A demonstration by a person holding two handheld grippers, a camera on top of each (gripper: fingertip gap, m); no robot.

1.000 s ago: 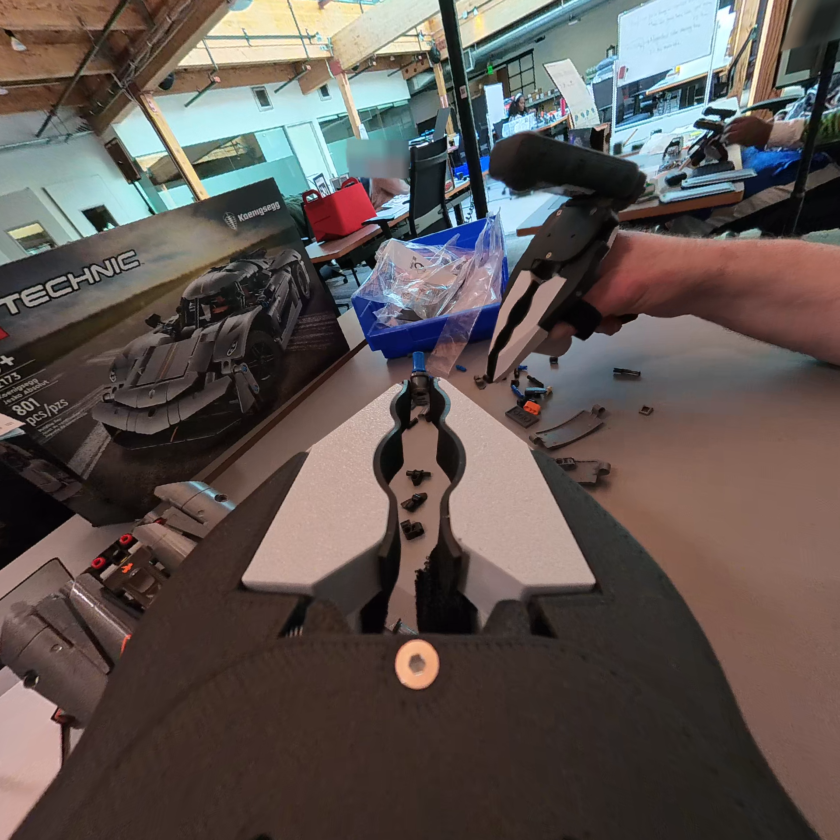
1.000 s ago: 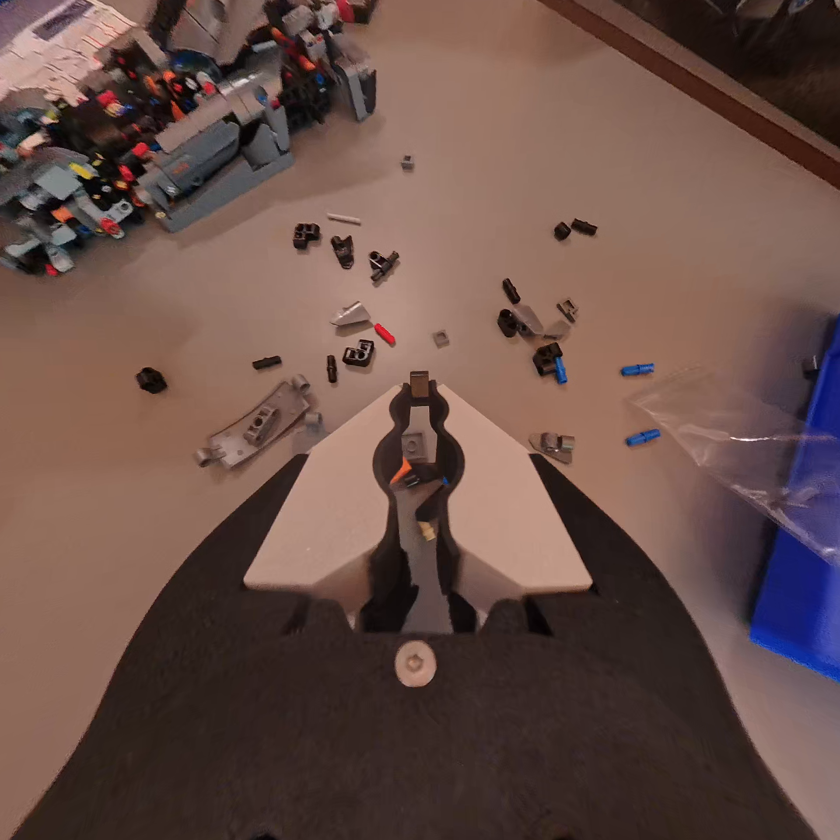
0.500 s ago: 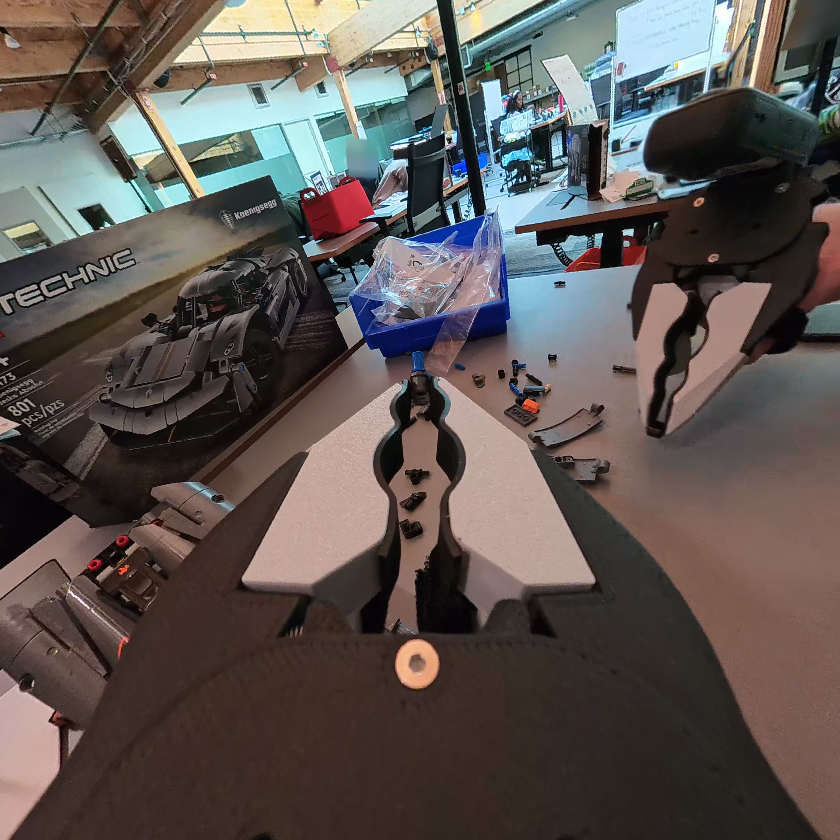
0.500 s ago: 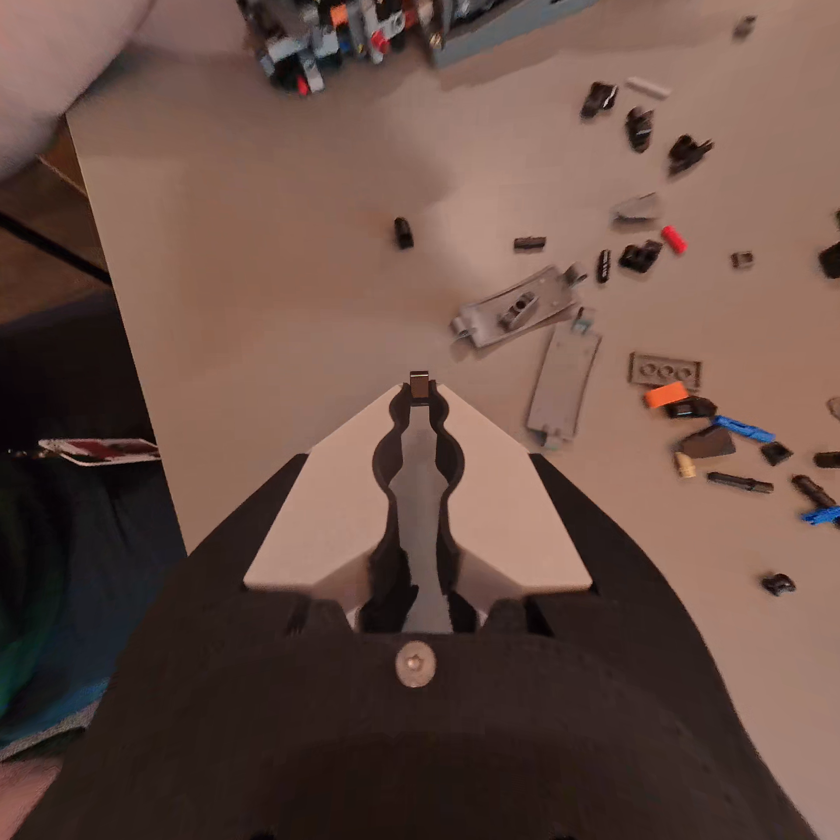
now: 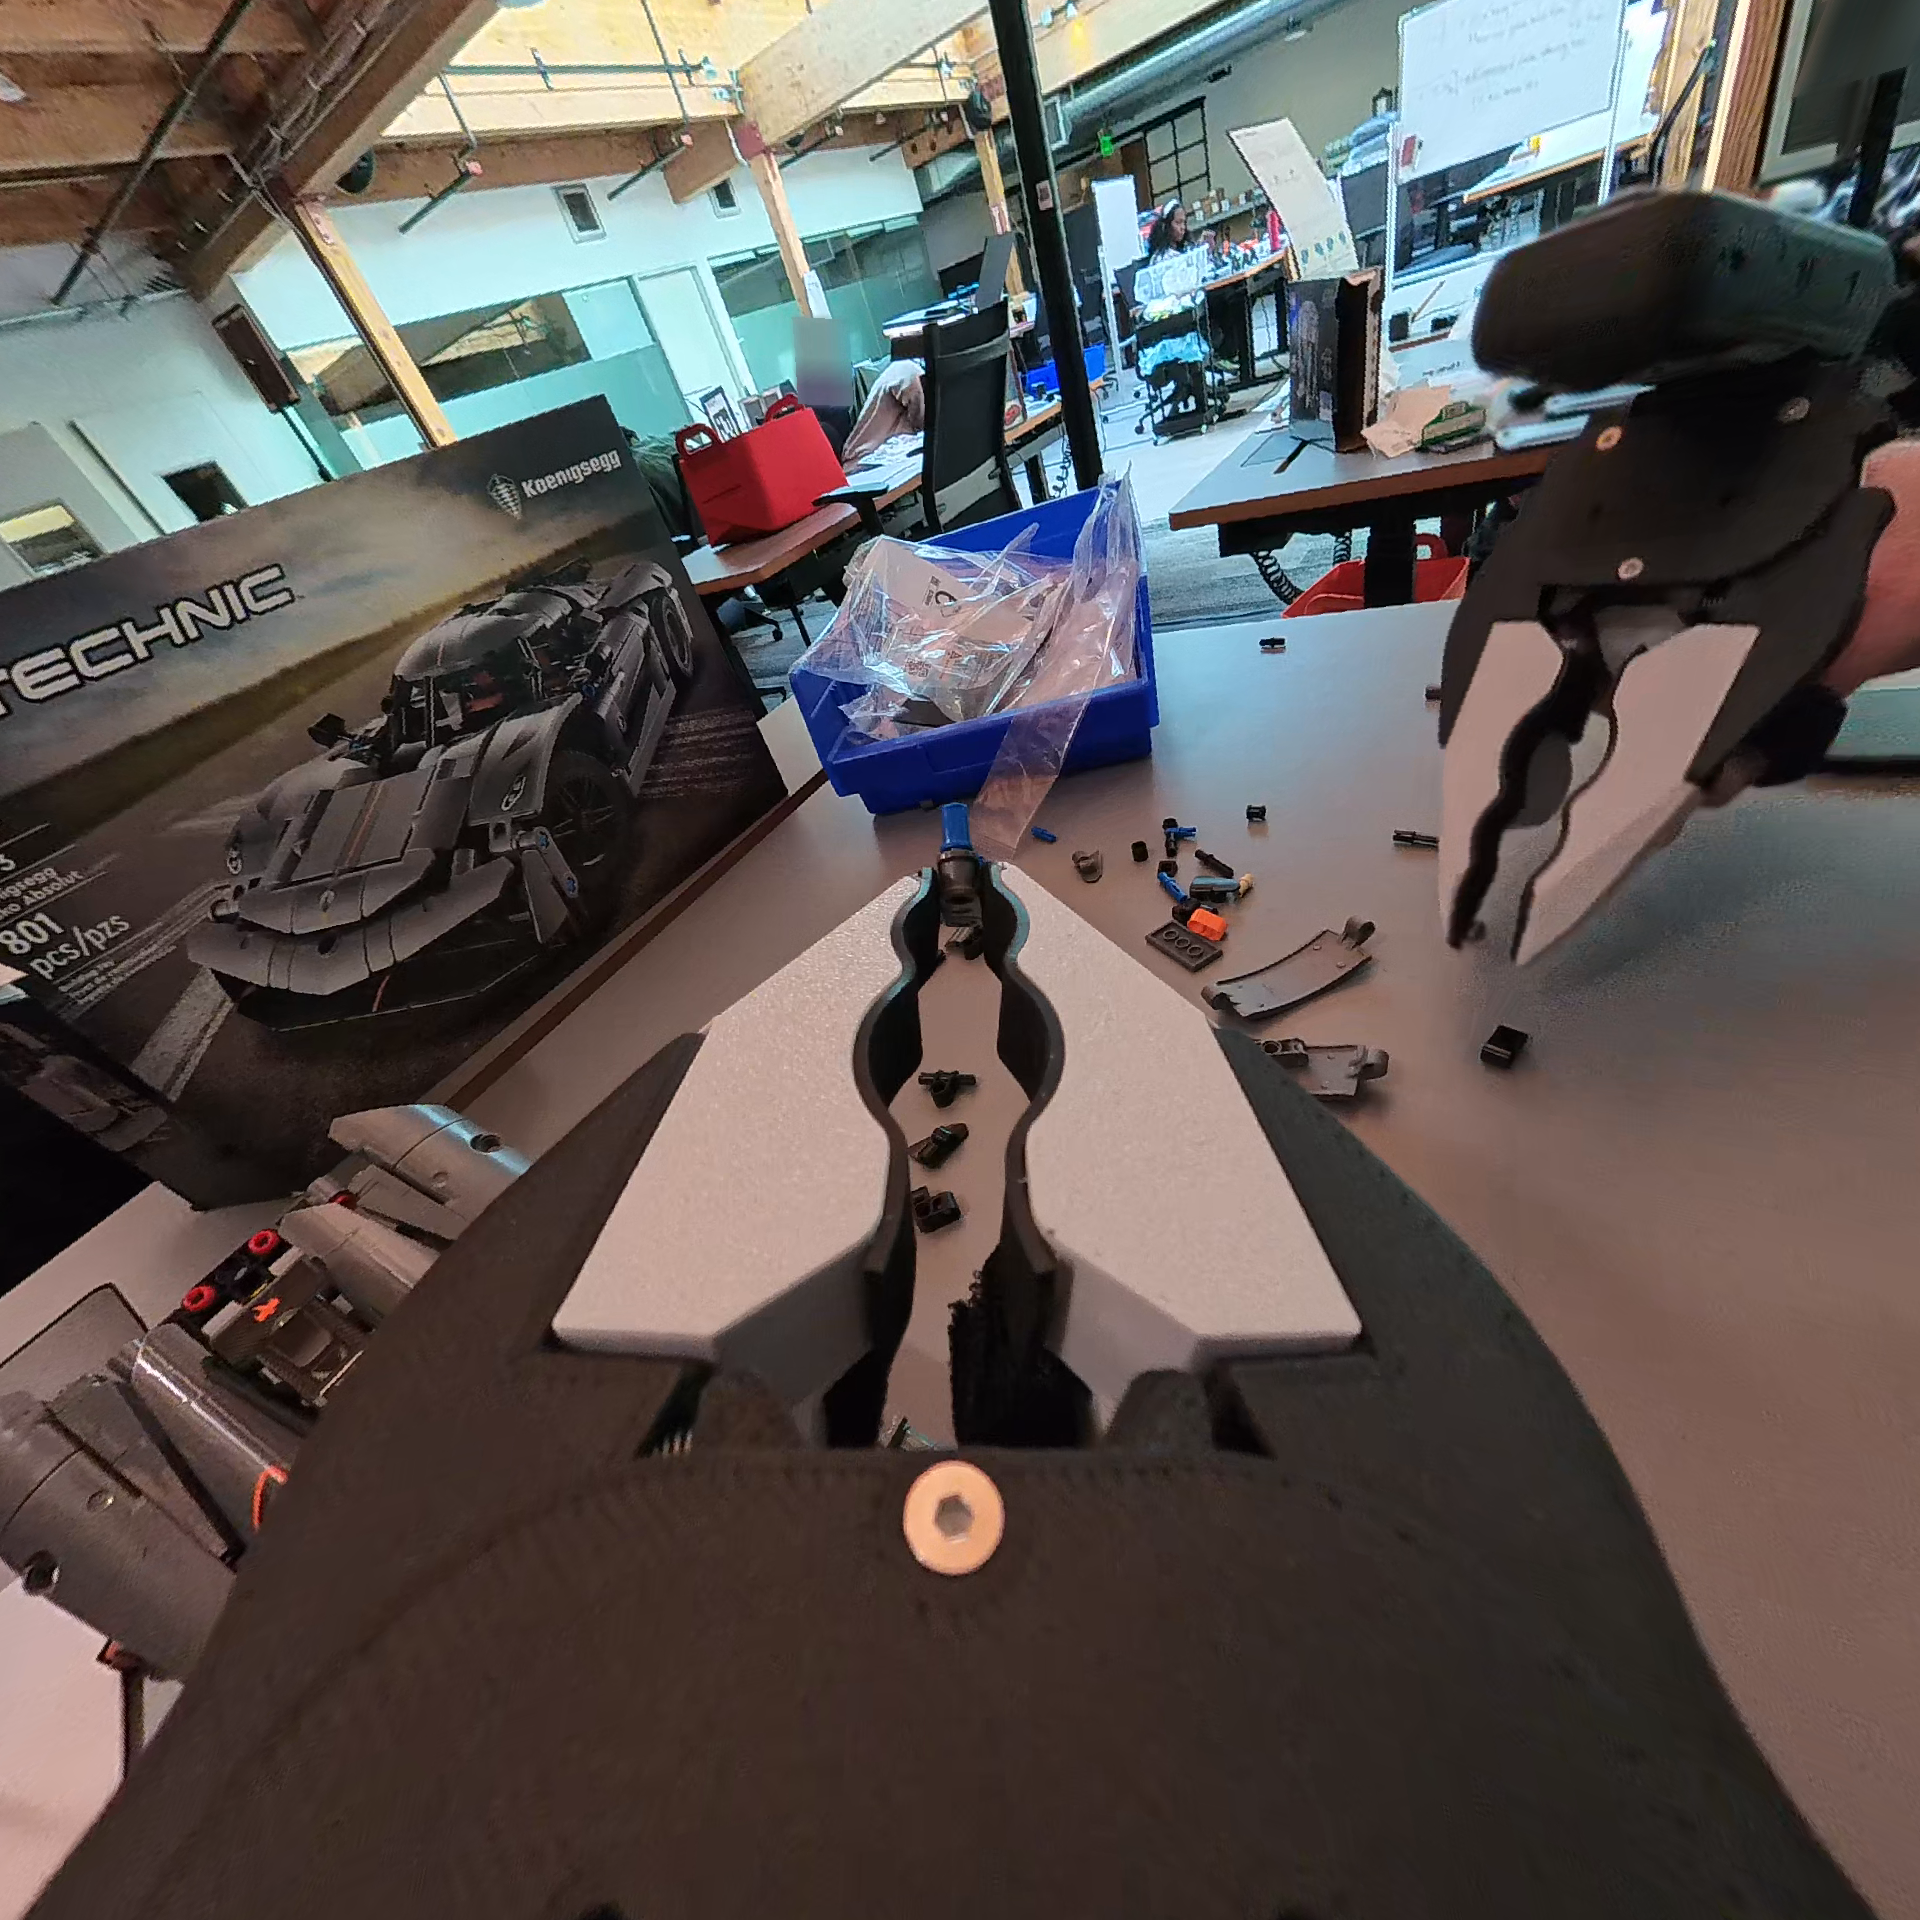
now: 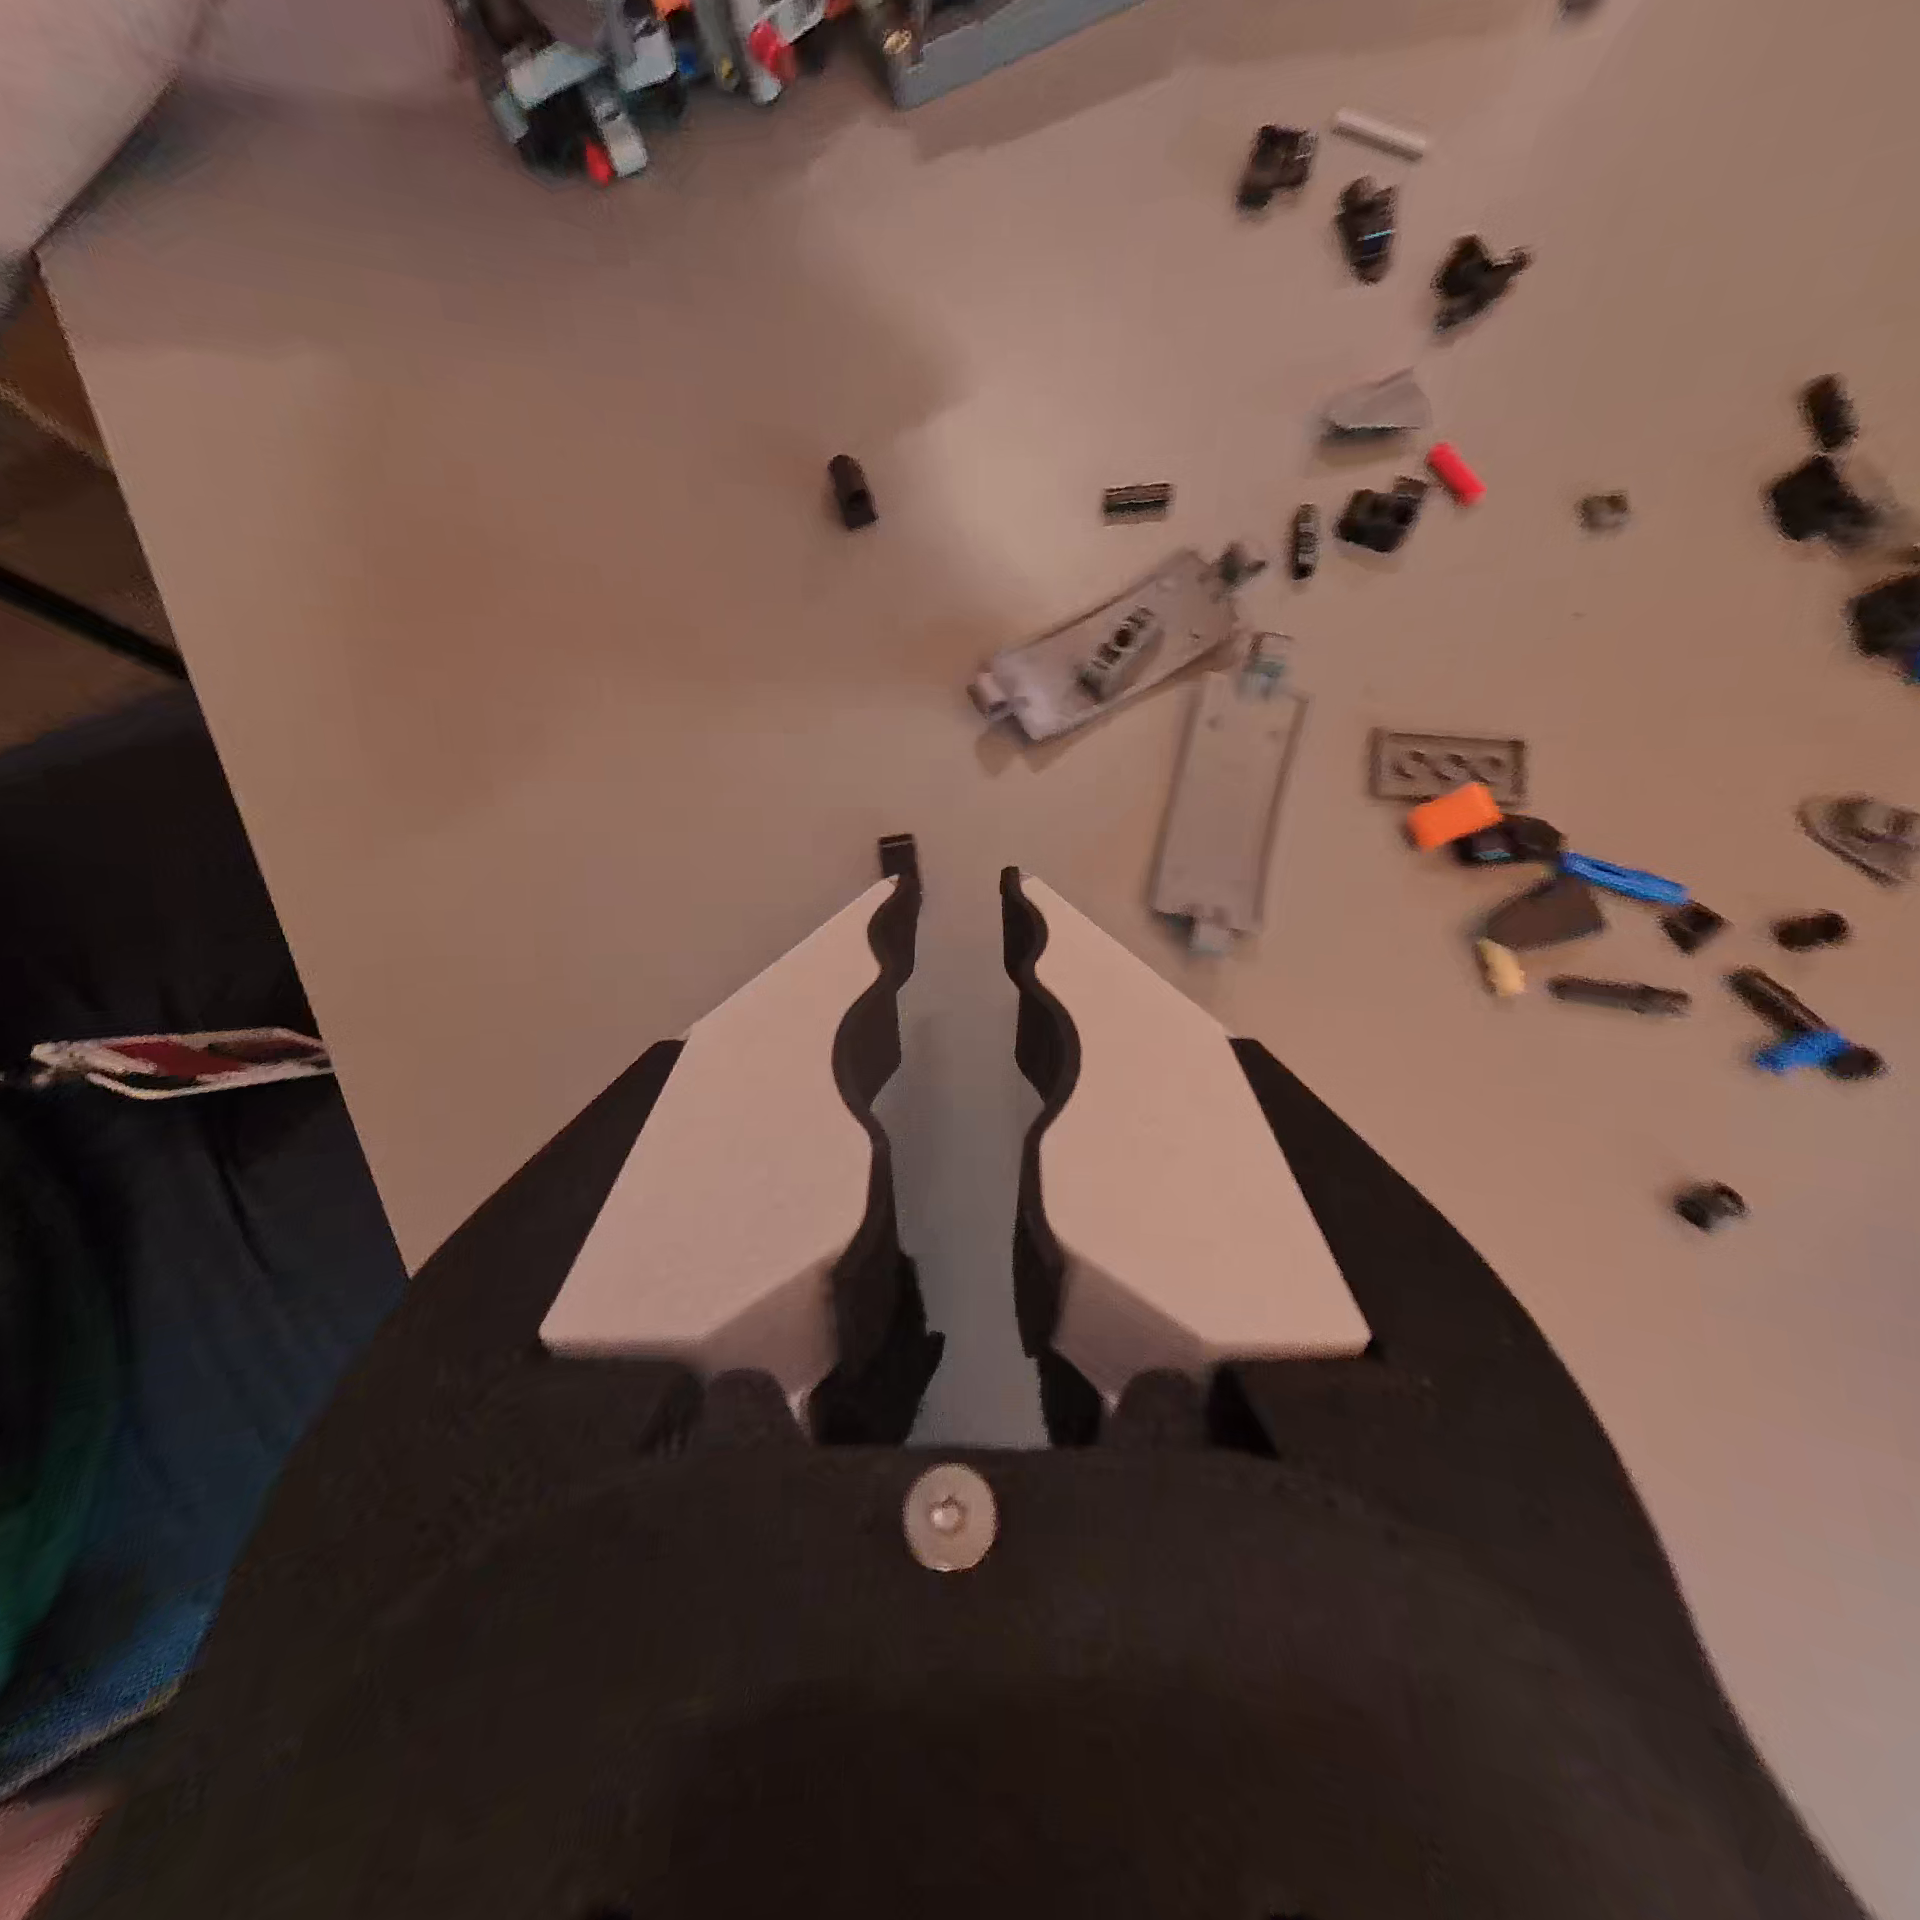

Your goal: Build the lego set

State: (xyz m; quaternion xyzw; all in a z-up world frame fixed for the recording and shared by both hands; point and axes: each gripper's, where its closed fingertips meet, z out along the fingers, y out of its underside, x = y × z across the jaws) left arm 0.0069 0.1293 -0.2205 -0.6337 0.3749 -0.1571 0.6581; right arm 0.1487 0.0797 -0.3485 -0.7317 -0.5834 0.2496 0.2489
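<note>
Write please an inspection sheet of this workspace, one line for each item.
Surface: grey table, mostly bare at its near edge.
Job's things: part-built grey model; two grey panels; small black piece lying under the right tongs.
Clutter: loose pins and an orange piece; blue bin of plastic bags; set box.
Grippers: left tongs shut on a black and blue pin piece; right tongs open, empty.
Cables: nothing seen.
Surroundings: open office, desks, chairs, red bag.

Bags lie in the bin, loose pieces apparently scattered before it.
</note>
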